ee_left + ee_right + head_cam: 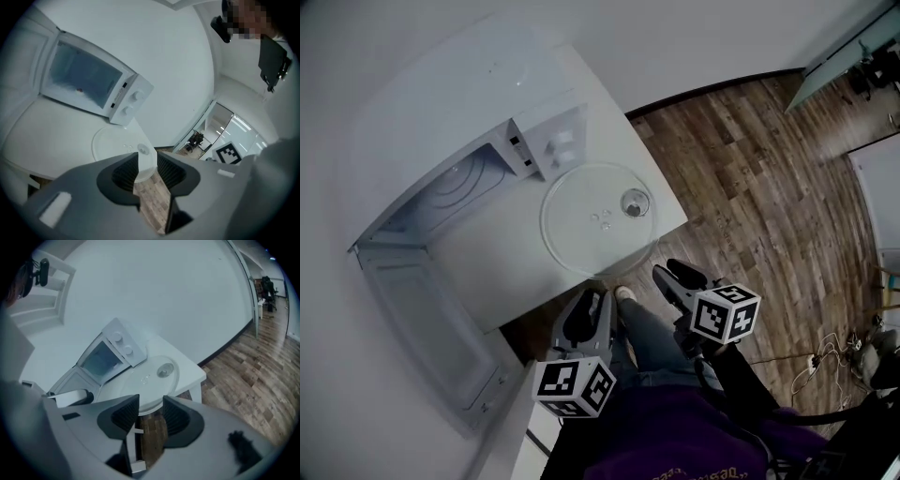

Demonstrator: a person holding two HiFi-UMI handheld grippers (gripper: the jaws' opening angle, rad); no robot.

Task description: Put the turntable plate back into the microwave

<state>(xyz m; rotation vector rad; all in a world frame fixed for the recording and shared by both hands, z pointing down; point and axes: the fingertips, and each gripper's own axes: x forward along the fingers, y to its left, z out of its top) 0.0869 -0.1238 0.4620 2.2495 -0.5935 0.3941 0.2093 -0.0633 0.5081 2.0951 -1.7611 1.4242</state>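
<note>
On the white table point(483, 267), just in front of the microwave's point(478, 112) control panel, the glass turntable plate point(572, 234) is lying flat, its near rim reaching slightly past the table edge and a small round piece point(635, 202) sitting on it off-centre. I am holding my left gripper point(146, 166) and my right gripper point(151, 411) side by side just short of that edge, over the wooden floor point(750, 169), both pointing toward the plate, and each one's jaws are standing apart, gripping nothing. Off to the left, the microwave door point(431, 328) is hanging wide open.
</note>
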